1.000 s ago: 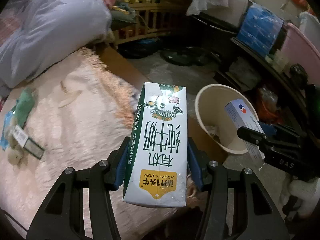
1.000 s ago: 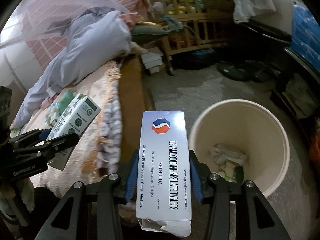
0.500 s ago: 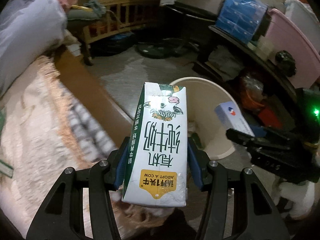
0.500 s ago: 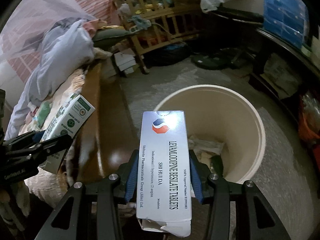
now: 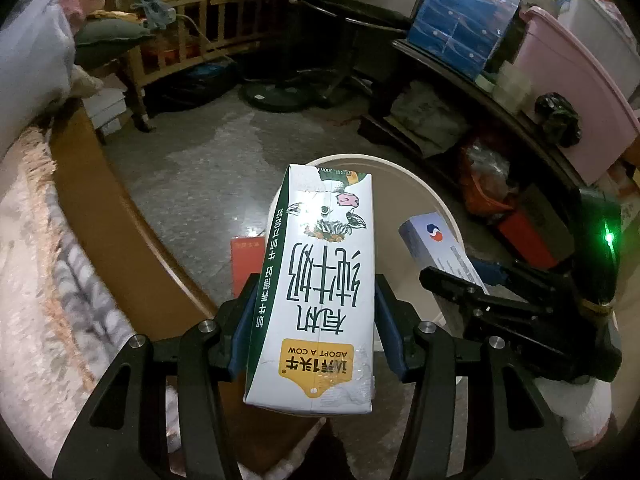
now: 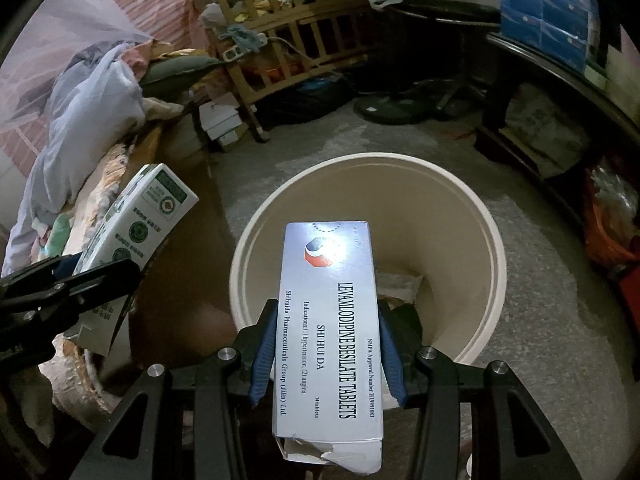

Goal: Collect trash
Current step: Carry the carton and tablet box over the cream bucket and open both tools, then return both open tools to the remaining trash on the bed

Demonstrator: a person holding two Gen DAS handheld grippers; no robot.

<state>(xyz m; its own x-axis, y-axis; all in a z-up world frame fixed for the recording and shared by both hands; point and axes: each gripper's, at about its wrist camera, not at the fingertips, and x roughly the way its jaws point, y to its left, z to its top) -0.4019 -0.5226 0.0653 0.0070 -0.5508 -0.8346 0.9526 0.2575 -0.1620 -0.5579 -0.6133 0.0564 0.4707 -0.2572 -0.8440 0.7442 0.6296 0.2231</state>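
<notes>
Pressing on both sides of a milk carton (image 5: 320,292), the left gripper (image 5: 316,320) holds it just before the rim of a cream bin (image 6: 490,240). Right of it, the right gripper (image 6: 326,344) clamps a tablet box (image 6: 328,320) above the bin's opening.

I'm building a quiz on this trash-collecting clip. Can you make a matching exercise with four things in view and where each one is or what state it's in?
Things:
1. milk carton
2. tablet box
3. cream bin
4. red packet

Places or states:
A. standing on the floor, some waste inside
B. clamped in the right gripper
C. lying flat on the floor by the bed frame
D. clamped in the left gripper

Pairs: 1-D, 2-B, 3-A, 4-C
</notes>
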